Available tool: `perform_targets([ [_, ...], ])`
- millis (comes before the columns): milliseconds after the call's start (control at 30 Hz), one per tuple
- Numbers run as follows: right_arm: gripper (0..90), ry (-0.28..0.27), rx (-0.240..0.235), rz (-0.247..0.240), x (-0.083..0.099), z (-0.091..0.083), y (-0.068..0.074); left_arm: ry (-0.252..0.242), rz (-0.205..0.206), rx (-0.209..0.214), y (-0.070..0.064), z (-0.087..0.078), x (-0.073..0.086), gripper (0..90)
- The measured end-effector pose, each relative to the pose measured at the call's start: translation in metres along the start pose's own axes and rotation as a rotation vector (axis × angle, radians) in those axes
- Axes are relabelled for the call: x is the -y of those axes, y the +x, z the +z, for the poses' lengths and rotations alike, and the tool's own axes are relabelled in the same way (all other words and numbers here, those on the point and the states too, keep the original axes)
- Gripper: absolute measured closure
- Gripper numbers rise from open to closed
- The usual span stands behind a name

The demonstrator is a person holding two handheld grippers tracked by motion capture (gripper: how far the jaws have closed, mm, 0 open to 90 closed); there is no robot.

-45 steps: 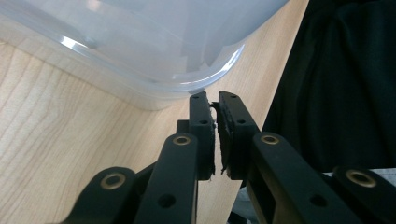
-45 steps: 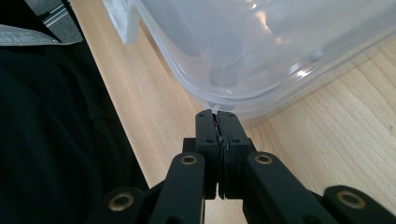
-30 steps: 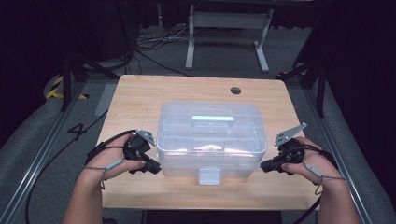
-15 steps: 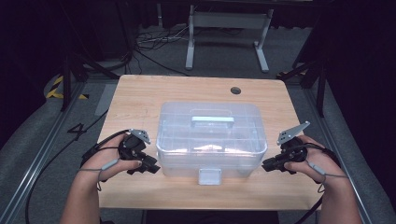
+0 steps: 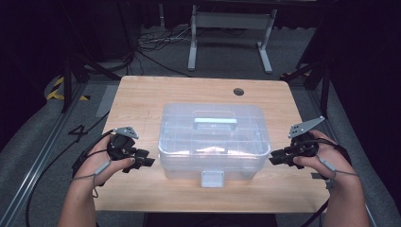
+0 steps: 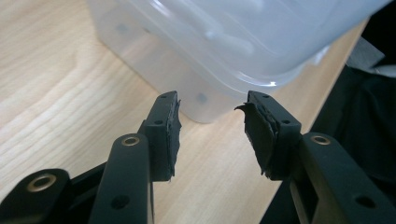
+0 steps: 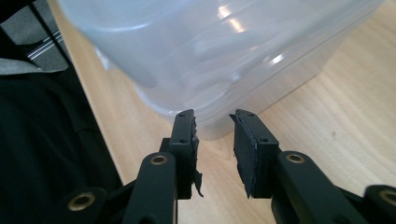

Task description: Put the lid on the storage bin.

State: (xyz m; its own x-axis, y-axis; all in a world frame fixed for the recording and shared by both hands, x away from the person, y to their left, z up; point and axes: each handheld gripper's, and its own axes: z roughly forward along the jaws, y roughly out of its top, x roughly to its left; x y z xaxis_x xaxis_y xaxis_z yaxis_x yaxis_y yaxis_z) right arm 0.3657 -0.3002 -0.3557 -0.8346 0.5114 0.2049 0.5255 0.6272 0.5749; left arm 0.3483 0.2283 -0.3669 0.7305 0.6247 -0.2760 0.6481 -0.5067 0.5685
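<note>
A clear plastic box (image 5: 213,142) with a shut lid, a pale top handle (image 5: 215,121) and a front latch (image 5: 212,178) sits mid-table. My left gripper (image 5: 147,162) is just off the box's left side, near the front corner. In the left gripper view, that gripper (image 6: 210,100) is open and empty, with the box's corner (image 6: 205,70) right ahead. My right gripper (image 5: 273,160) hovers by the box's right side. Its own view shows the right gripper (image 7: 212,116) open with a narrower gap, nothing between the pads, facing the box's corner (image 7: 205,84).
The wooden table (image 5: 142,99) has a cable hole (image 5: 238,91) at the back right. Cables trail from both hands off the front edge. Dark floor, cables and a metal stand (image 5: 229,28) lie beyond the table.
Both grippers have shifted slightly outward from the box's sides. The box has not moved.
</note>
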Motion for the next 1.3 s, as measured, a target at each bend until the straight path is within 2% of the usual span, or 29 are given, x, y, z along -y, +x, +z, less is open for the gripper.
perform_targets([
  [67, 67.9, -0.009, 0.016, 0.008, 0.0, -0.001, -0.004, -0.03, -0.006, -0.019, 0.001, -0.002, 0.002, 53.9],
  [167, 64.4, -0.037, 0.068, 0.034, -0.002, -0.004, -0.013, -0.073, -0.01, -0.061, 0.003, -0.005, 0.006, 50.5],
  [367, 61.0, -0.111, 0.152, 0.08, -0.007, -0.005, -0.028, -0.107, -0.025, -0.101, 0.005, -0.01, 0.015, 47.4],
  [400, 59.2, -0.121, 0.164, 0.09, -0.008, -0.005, -0.03, -0.121, -0.023, -0.126, 0.006, -0.012, 0.018, 46.8],
  [467, 58.7, -0.137, 0.178, 0.094, -0.009, -0.004, -0.032, -0.122, -0.024, -0.129, 0.007, -0.013, 0.019, 46.5],
  [500, 57.6, -0.167, 0.199, 0.112, -0.01, -0.004, -0.035, -0.129, -0.024, -0.141, 0.008, -0.014, 0.02, 46.1],
  [533, 57.6, -0.167, 0.199, 0.112, -0.01, -0.004, -0.035, -0.134, -0.033, -0.139, 0.009, -0.014, 0.021, 46.1],
  [600, 54.2, -0.211, 0.243, 0.114, -0.011, -0.004, -0.04, -0.148, -0.036, -0.146, 0.011, -0.014, 0.021, 45.1],
  [667, 53.6, -0.223, 0.256, 0.114, -0.011, -0.004, -0.042, -0.157, -0.047, -0.148, 0.012, -0.013, 0.022, 45.1],
  [800, 48.6, -0.302, 0.322, 0.154, -0.008, -0.003, -0.049, -0.182, -0.026, -0.187, 0.018, -0.01, 0.019, 43.4],
  [867, 46.1, -0.331, 0.335, 0.164, -0.006, -0.001, -0.053, -0.199, -0.037, -0.197, 0.022, -0.007, 0.018, 43.5],
  [900, 44.5, -0.339, 0.341, 0.17, -0.005, 0.001, -0.056, -0.204, -0.03, -0.205, 0.024, -0.007, 0.018, 43.4],
  [967, 42.0, -0.332, 0.363, 0.158, -0.002, 0.004, -0.06, -0.224, -0.046, -0.207, 0.029, -0.003, 0.017, 43.0],
  [1100, 41.1, -0.332, 0.393, 0.148, 0.004, 0.011, -0.068, -0.233, -0.055, -0.222, 0.037, 0.004, 0.014, 41.5],
  [1167, 40.8, -0.338, 0.392, 0.156, 0.007, 0.013, -0.071, -0.227, -0.055, -0.237, 0.041, 0.009, 0.012, 41.3],
  [1300, 38.8, -0.359, 0.405, 0.182, 0.015, 0.022, -0.078, -0.225, -0.062, -0.235, 0.047, 0.017, 0.009, 41.0],
])
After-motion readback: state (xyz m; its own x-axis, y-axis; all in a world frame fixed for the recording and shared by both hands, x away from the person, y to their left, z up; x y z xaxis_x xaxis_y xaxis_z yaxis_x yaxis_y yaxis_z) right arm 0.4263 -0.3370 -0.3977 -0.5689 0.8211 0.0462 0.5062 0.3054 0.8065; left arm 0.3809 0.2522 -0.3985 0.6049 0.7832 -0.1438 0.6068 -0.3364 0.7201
